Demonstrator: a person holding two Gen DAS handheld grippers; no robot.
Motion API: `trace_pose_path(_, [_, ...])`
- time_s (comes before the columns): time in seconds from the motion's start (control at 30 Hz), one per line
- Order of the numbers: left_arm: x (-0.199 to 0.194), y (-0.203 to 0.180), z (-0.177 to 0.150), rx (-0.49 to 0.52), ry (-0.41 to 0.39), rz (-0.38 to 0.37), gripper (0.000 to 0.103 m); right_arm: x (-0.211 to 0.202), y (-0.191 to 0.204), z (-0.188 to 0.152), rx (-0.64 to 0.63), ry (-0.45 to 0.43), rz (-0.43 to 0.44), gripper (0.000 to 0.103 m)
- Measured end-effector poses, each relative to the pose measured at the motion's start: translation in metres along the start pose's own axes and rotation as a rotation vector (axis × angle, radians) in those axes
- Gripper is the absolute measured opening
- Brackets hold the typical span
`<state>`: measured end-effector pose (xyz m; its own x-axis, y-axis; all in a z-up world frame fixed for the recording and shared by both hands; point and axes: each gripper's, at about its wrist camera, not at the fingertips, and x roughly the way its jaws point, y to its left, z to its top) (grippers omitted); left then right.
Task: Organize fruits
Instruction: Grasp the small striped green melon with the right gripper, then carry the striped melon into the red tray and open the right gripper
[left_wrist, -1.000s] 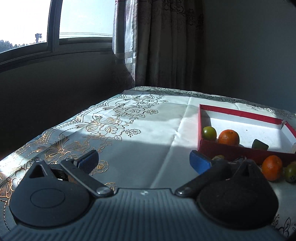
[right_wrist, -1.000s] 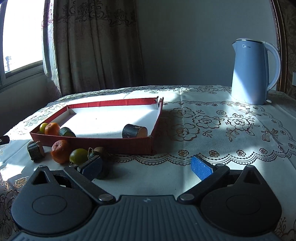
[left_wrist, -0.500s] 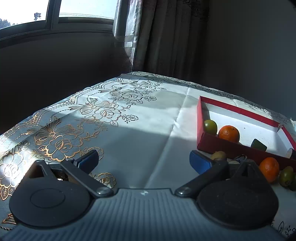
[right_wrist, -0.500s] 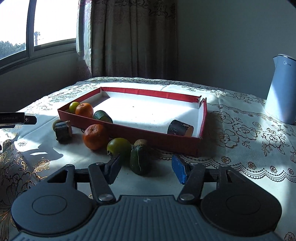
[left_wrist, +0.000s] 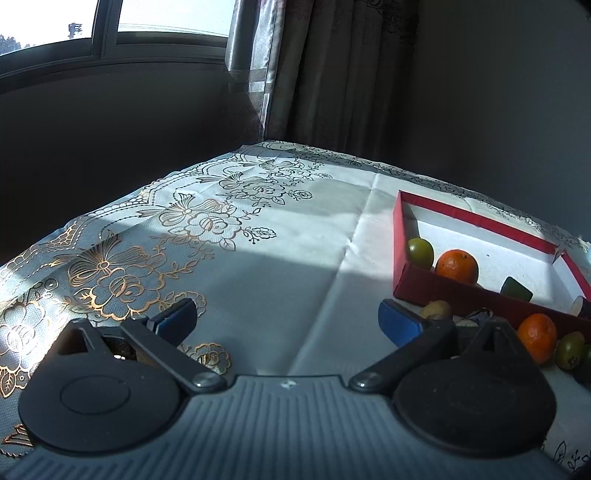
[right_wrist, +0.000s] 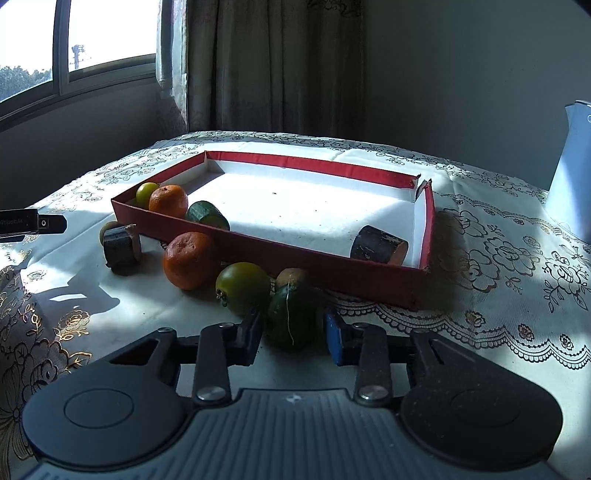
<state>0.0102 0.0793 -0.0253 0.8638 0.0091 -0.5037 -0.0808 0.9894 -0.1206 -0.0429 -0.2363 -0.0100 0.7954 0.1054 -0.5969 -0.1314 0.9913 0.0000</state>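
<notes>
In the right wrist view my right gripper (right_wrist: 293, 330) stands around a dark green fruit (right_wrist: 290, 317) on the tablecloth; its pads are close on both sides, a small gap still shows. A green round fruit (right_wrist: 242, 286), an orange (right_wrist: 190, 260) and a dark cut piece (right_wrist: 120, 247) lie in front of the red-rimmed box (right_wrist: 325, 264). Inside the box are an orange (right_wrist: 168, 201), a green fruit (right_wrist: 146, 192), a green piece (right_wrist: 207, 218) and a dark cylinder (right_wrist: 376, 245). My left gripper (left_wrist: 286, 321) is open and empty over the cloth, left of the box (left_wrist: 400, 258).
A pale blue kettle (right_wrist: 574, 173) stands at the right edge of the table. Curtains (right_wrist: 273, 66) and a window (right_wrist: 77, 48) are behind the table. The table's left edge (left_wrist: 110, 210) drops to a dark wall.
My right gripper has moved forward to the dark green fruit and its jaws have narrowed around it. My left gripper has shifted slightly and stays open.
</notes>
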Motion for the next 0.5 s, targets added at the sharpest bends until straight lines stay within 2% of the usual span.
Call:
trace_pose_path(0.3, [0.0, 0.001, -0.001, -0.002, 0.002, 0.002, 0.103, -0.005, -0.001, -0.001, 0.026, -0.021, 0.002, 0.028])
trace_pose_path(0.5, [0.0, 0.001, -0.001, -0.002, 0.004, 0.004, 0.103, -0.024, -0.004, 0.007, 0.046, -0.088, -0.01, 0.028])
